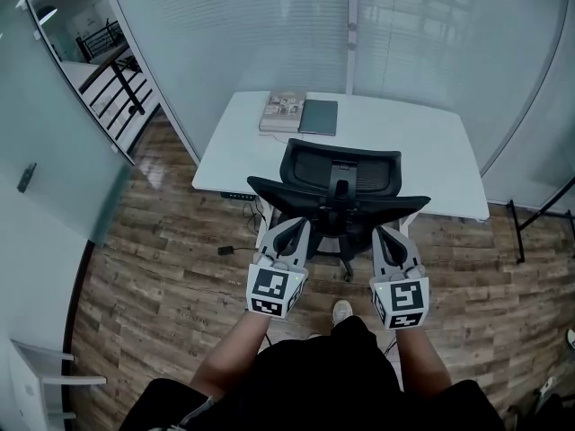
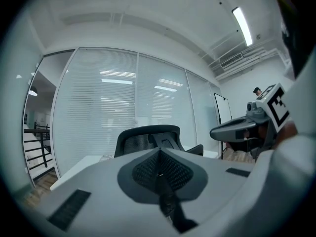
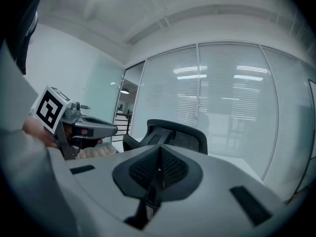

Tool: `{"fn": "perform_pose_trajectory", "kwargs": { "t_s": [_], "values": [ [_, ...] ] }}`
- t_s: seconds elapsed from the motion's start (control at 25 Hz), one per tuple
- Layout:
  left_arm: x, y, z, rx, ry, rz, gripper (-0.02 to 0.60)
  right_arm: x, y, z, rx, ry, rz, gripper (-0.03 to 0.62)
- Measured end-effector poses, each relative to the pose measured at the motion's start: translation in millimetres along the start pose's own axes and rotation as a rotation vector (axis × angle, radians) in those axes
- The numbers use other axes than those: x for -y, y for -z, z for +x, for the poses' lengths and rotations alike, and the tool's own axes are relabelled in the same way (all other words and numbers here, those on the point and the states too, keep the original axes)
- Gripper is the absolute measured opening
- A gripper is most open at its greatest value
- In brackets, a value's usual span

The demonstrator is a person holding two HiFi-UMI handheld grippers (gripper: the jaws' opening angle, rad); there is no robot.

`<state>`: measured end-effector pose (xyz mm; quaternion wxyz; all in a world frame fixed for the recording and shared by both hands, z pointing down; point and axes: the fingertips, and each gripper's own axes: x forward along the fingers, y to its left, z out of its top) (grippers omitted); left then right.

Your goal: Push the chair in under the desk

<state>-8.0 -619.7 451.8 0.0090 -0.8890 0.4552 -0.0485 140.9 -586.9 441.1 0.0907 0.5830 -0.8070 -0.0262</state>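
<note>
A black mesh office chair (image 1: 340,180) stands in front of the white desk (image 1: 431,142), its back towards me and its seat partly under the desk edge. My left gripper (image 1: 291,228) is shut and empty, with its tips at the left rear edge of the chair back. On the right rear edge, my right gripper (image 1: 386,235) is likewise shut on nothing. In the left gripper view the pads (image 2: 159,174) meet below the chair's headrest (image 2: 148,135). The right gripper view shows its closed pads (image 3: 159,171) and the chair (image 3: 177,132) beyond them.
A book (image 1: 282,111) and a dark notebook (image 1: 319,117) lie at the desk's far edge. A glass wall with blinds (image 1: 269,34) runs behind the desk. A cable plug (image 1: 225,250) lies on the wood floor at left. A black stand (image 1: 521,232) is at right.
</note>
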Motion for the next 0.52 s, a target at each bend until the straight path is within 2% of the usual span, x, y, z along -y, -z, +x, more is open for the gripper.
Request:
{"fn": "perform_pose_trajectory", "kwargs": {
  "t_s": [0.52],
  "values": [
    [3.7,3.2,-4.0,-0.016,0.004,0.038,0.014,1.2,-15.7,-5.3,0.039,0.019,-0.011,0.002]
  ]
}}
